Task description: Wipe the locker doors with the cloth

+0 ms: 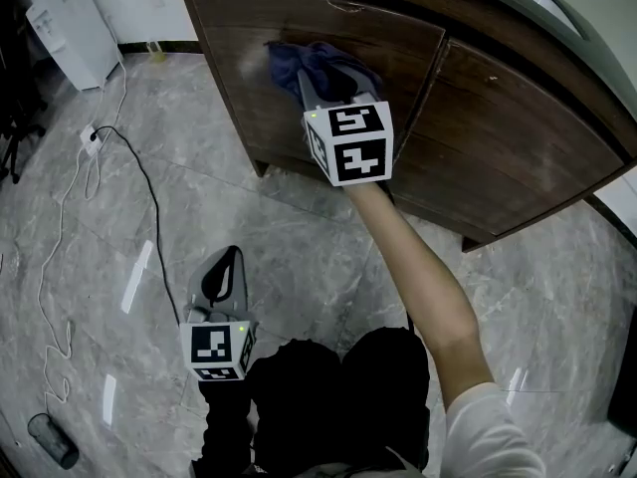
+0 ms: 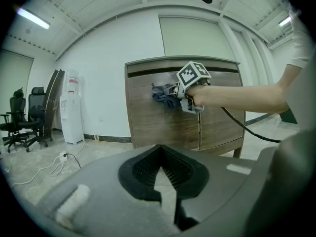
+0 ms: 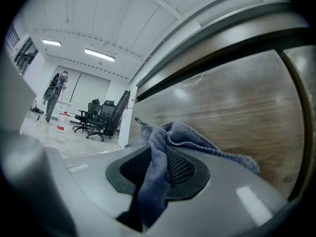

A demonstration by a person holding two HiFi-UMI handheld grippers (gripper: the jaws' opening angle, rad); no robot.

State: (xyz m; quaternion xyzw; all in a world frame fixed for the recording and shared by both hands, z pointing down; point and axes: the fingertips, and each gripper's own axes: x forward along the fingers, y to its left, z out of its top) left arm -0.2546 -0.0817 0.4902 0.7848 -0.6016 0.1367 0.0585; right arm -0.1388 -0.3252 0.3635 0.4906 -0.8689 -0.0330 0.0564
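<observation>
Wooden locker door (image 1: 254,103) meets a crumpled, grey-blue cloth (image 1: 299,66).

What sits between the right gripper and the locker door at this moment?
The blue cloth: the right gripper clamps it, and it bunches against the wooden locker door. The right gripper view shows this closest; the head view agrees.

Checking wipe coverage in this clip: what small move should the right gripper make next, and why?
Probably slide the cloth down the left door. The right gripper is shut on the cloth and seems to hold it against that door's upper part, so most of the door's face lies below it.
</observation>
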